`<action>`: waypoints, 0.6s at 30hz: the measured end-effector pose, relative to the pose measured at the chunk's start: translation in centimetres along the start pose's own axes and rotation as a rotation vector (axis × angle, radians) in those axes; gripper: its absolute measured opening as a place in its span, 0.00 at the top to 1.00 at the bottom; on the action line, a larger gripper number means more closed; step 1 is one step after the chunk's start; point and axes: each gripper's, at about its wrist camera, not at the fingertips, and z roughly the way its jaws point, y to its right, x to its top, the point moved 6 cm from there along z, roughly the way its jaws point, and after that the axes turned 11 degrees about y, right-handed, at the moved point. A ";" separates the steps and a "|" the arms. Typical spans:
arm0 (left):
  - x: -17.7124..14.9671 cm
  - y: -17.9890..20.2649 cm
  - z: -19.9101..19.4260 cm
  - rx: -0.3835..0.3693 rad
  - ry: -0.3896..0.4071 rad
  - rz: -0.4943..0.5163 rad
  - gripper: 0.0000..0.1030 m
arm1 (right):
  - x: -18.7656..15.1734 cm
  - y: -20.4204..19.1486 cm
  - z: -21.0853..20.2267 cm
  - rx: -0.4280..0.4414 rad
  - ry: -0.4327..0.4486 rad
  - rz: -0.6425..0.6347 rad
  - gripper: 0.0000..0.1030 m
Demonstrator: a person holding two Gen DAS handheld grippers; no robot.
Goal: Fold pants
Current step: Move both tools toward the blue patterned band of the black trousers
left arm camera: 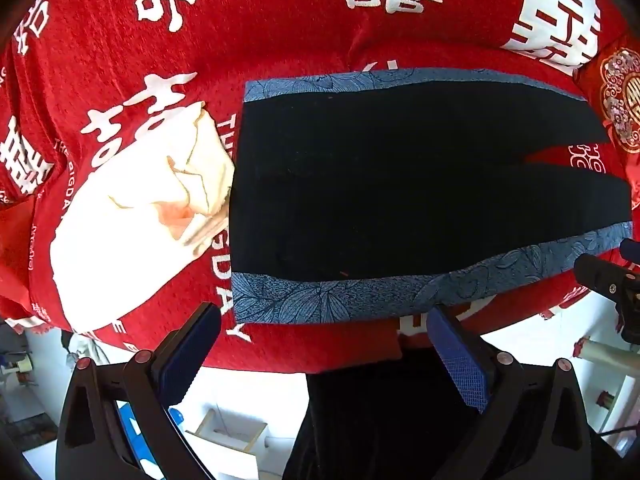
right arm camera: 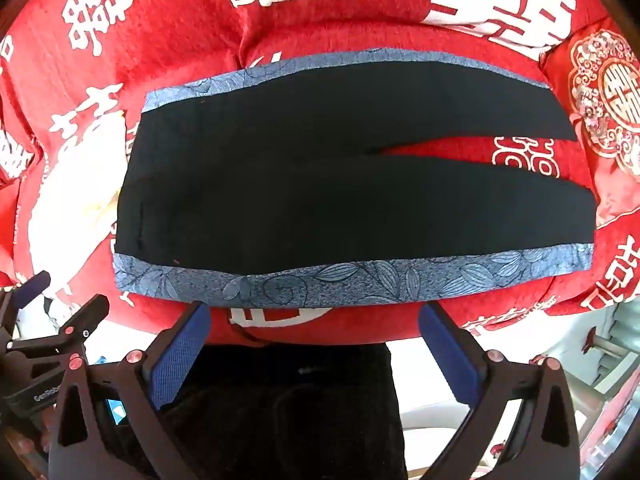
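Observation:
Black pants point(left arm camera: 400, 184) point(right arm camera: 320, 184) with blue leaf-patterned side stripes lie flat on the red bedspread point(left arm camera: 280, 40) point(right arm camera: 192, 32), waist at the left and both legs spread to the right with a narrow gap between them. My left gripper point(left arm camera: 324, 320) hovers open over the near stripe toward the waist end, nothing between its blue pads. Over the near stripe's middle my right gripper point(right arm camera: 314, 312) also stands open and empty. The right gripper's tip shows at the right edge of the left wrist view, and the left gripper's body at the lower left of the right wrist view.
A folded white garment point(left arm camera: 132, 220) point(right arm camera: 76, 184) lies just left of the waistband. A red embroidered cushion point(left arm camera: 620, 100) point(right arm camera: 604, 108) sits at the far right. The bed's near edge drops to a white floor with a dark-clothed person point(left arm camera: 384, 420) standing there.

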 end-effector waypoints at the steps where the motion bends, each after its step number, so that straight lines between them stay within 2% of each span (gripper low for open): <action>1: 0.0 0.1 0.1 0.001 0.000 -0.001 0.00 | 0.0 -0.2 0.0 -0.002 0.002 -0.003 0.00; 18: 0.1 0.1 0.0 0.007 -0.004 -0.016 0.00 | 0.6 0.6 0.3 -0.006 0.004 -0.010 0.00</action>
